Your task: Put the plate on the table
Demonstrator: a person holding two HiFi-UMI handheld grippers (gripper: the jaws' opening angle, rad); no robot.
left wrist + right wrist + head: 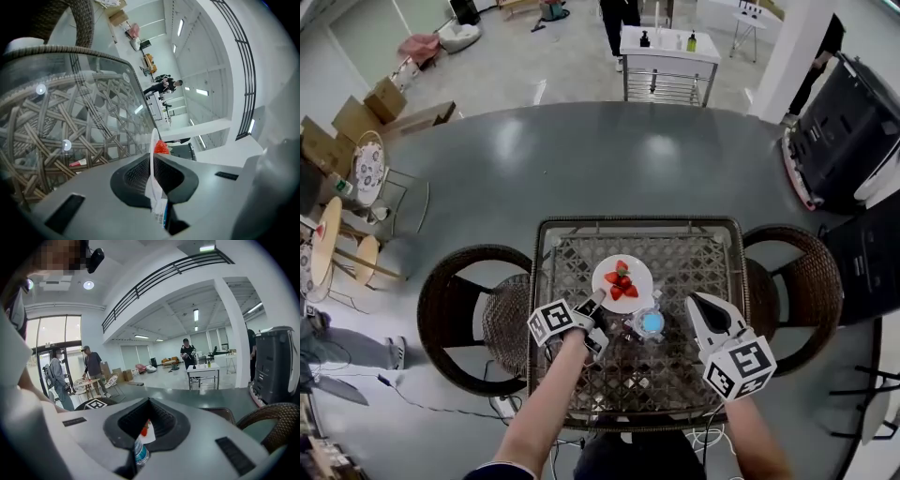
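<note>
A white plate (639, 284) with cut strawberries (621, 279) is over the middle of the glass-topped wicker table (694, 258). My left gripper (594, 303) is shut on the plate's near-left rim. In the left gripper view the plate (152, 157) shows edge-on between the pads, with a strawberry (161, 147) behind it. I cannot tell whether it rests on the glass. My right gripper (694, 303) hovers to the plate's right, shut and holding nothing. In the right gripper view its jaws (149, 403) frame the plate (150, 437).
A small bottle with a blue cap (652, 323) stands just near-right of the plate, between the two grippers, and appears close below the right jaws (140, 453). Wicker chairs (455, 319) (806, 281) flank the table. People stand farther off in the room.
</note>
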